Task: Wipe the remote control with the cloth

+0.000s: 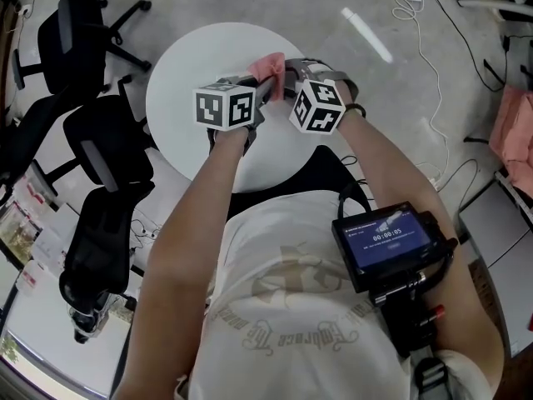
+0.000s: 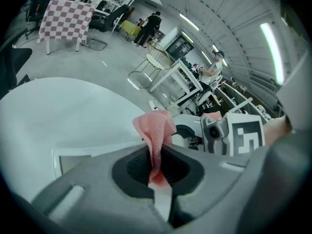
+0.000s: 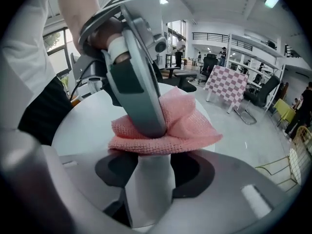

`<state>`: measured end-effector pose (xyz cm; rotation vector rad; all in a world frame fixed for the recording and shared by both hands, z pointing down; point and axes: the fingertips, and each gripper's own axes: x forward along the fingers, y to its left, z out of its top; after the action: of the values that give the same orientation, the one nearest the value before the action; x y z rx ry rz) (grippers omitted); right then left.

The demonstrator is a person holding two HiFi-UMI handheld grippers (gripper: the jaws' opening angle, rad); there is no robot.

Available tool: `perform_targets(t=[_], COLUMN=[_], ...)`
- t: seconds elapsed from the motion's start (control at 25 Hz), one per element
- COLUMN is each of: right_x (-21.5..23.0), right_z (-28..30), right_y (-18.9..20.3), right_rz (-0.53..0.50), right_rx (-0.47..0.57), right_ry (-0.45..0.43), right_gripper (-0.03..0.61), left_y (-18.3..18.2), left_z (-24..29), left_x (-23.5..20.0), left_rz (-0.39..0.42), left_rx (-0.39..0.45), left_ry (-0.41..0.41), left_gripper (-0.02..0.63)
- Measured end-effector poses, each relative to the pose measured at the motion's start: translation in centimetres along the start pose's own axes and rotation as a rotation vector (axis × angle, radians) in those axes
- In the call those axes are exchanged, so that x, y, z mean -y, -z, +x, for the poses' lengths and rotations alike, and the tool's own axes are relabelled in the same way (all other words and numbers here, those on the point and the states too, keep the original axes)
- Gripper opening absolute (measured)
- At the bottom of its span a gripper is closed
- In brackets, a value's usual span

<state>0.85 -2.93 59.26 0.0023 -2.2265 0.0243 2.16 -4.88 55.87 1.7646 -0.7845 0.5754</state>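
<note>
Surroundings: a round white desk lies beneath both sets of fingers. Black office chairs stand well apart, off the outer side of the left gripper. A checked panel stands far past the right fingertips.

Obstruction: the left gripper comes down directly ahead of the right gripper, and its finger blocks the middle of that view.

Left fingers: pressed together, pinching the pink cloth, which bunches up past their tips.

Right fingers: spread wide, pressing on nothing. The cloth lies just ahead of their tips, across the gap.

Remote control: not made out in any view
</note>
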Motion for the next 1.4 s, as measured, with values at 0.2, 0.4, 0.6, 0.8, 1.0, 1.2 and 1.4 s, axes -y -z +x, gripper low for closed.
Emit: perform_targets(t=[0.2, 0.4, 0.6, 0.8, 1.0, 1.2, 1.4], right_x=[-0.2, -0.3, -0.2, -0.2, -0.2, -0.1, 0.0], right_z=[0.1, 0.0, 0.0, 0.0, 0.0, 0.0, -0.1], right_y=[-0.2, 0.0, -0.2, -0.3, -0.2, -0.2, -0.1], right_rz=[0.032, 0.040, 0.038, 0.032, 0.039, 0.042, 0.054], right_rx=[-0.012, -0.011, -0.006, -0.010, -0.014, -0.020, -0.019], right_ry=[0.002, 0.010, 0.016, 0.016, 0.017, 0.017, 0.016], right_gripper=[0.215, 0.212, 0.212, 0.212, 0.212, 0.212, 0.212], left_y=[0.5, 0.6, 0.7, 1.0, 1.4, 1.7, 1.9], left_z=[0.9, 0.3, -1.5, -2.5, -3.9, -5.9, -8.4], left_x=[-0.4, -1.3, -3.9, -5.1, -6.9, -9.9, -13.1], left_rz=[0.023, 0.068, 0.041, 0.046, 0.033, -0.003, -0.083], left_rx=[-0.045, -0.065, -0.052, -0.040, -0.037, -0.036, -0.007], left_ry=[-0.039, -0.099, -0.178, -0.184, -0.215, -0.275, -0.322], left_gripper=[0.021, 0.020, 0.020, 0.020, 0.020, 0.020, 0.020])
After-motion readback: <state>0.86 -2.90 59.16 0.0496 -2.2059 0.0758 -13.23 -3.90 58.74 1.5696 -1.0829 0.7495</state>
